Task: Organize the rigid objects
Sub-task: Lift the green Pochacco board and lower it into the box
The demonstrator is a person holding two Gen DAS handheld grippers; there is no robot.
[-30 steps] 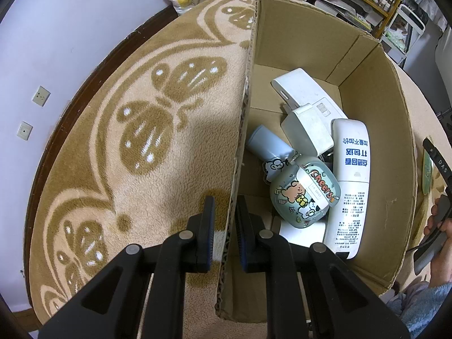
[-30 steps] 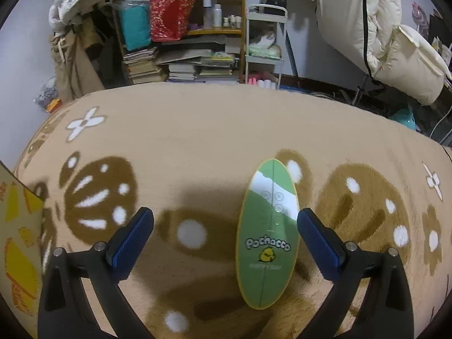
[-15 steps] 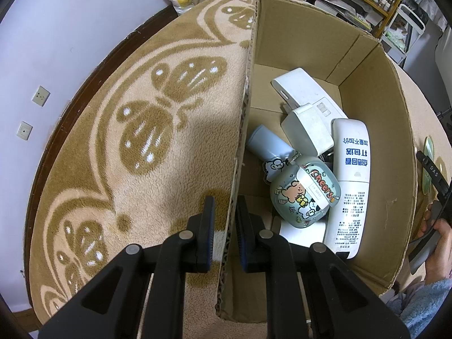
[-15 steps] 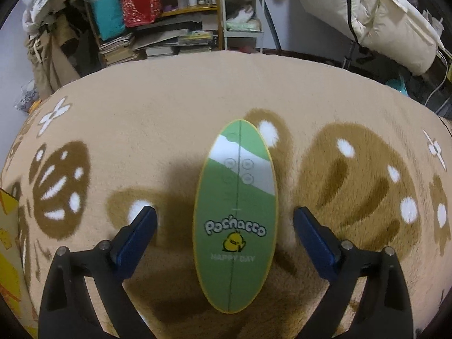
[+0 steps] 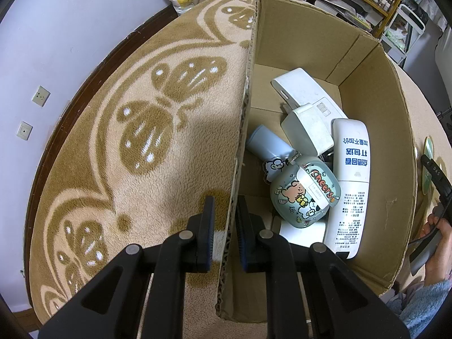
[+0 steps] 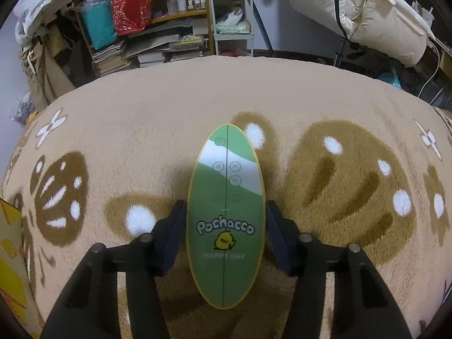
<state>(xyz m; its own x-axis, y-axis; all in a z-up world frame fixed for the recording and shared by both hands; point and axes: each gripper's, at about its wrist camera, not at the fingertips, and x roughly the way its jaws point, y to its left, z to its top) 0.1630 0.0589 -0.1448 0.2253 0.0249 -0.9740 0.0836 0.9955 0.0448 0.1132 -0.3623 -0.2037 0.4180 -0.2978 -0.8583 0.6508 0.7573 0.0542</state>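
left hand-held gripper [image 5: 224, 226] clamps the cardboard box [image 5: 401, 130] wall to steady it — right hand-held gripper [image 6: 226, 226] jaws closing around the green oval remote [image 6: 226, 214].

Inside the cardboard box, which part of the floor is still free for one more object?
The box floor is bare at the far end, between the back wall and the white flat device. The near half is crowded: the painted jar, the white remote and the pale blue cup lie against each other there.

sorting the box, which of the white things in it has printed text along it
The long white remote by the right wall of the cardboard box: its face carries printed characters; the white adapter and flat white device are plain.
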